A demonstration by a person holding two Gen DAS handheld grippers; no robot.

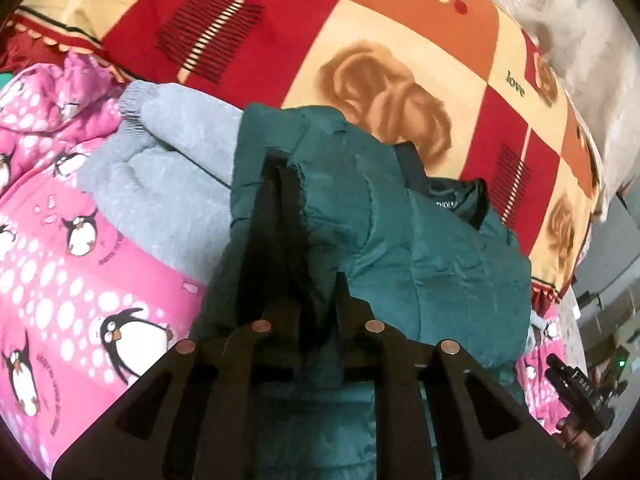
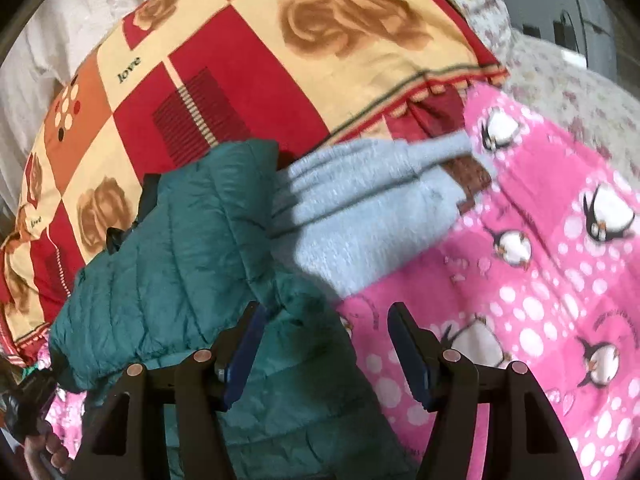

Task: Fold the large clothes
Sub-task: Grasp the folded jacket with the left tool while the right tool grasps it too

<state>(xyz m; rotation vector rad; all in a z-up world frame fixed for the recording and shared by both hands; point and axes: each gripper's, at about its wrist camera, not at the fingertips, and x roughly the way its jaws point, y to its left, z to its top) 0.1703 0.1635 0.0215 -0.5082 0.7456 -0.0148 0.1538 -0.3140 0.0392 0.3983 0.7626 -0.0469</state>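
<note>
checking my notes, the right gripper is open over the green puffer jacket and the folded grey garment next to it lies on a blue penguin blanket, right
Not quite: the penguin blanket is pink, not blue, as the right wrist view shows. The rest holds: the right gripper is open over the green puffer jacket, with the folded grey garment beside it.

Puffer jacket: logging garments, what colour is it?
Dark teal green puffer jacket, clearest in the right wrist view.

A pink penguin blanket (image 2: pixel 540 280) carries the green jacket (image 2: pixel 180 240) and grey garment (image 2: pixel 360 216).

Jacket (image 1: pixel 400 232) beside sweater (image 1: pixel 168 168), on blanket (image 1: pixel 80 272)
</note>
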